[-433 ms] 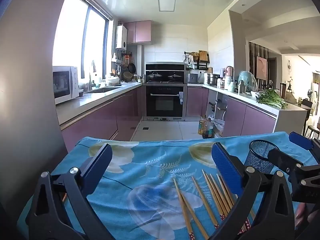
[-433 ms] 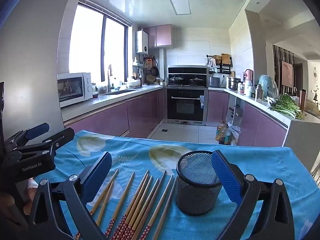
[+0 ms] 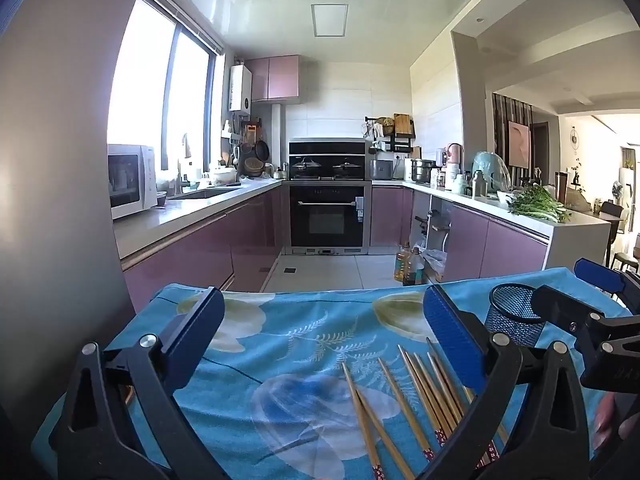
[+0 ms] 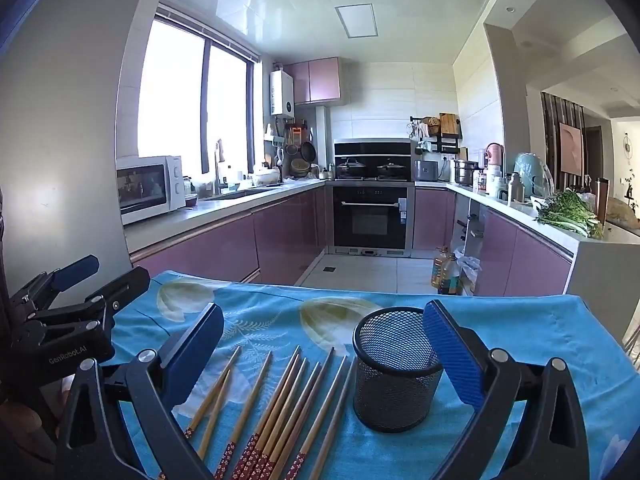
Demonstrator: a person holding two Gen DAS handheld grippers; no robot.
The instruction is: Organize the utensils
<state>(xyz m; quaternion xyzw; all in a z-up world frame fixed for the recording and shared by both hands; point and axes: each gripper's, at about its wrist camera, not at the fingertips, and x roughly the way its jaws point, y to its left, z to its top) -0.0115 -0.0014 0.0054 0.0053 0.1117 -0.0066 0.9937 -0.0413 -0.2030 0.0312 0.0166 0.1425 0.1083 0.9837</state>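
Almost nothing is changing: set against the views from a moment ago, the bench (image 4: 540, 320) under its blue flowered cloth, the mesh cup and the chopsticks are all lying where they were, and neither tool is shifting noticeably. That suggests the sorting is not yet starting. The left gripper (image 3: 320, 336) is hovering over the bare left part of the cloth with its jaws standing wide and nothing between them; the right gripper (image 4: 324, 344) is likewise hanging wide and empty above the middle of the bench. The black mesh cup (image 4: 394, 372) is standing upright and empty toward the right, just beside the row. The chopsticks (image 4: 280, 404) are lying loose side by side to its left, patterned ends nearest, one pair crossing at the left; none is being lifted.
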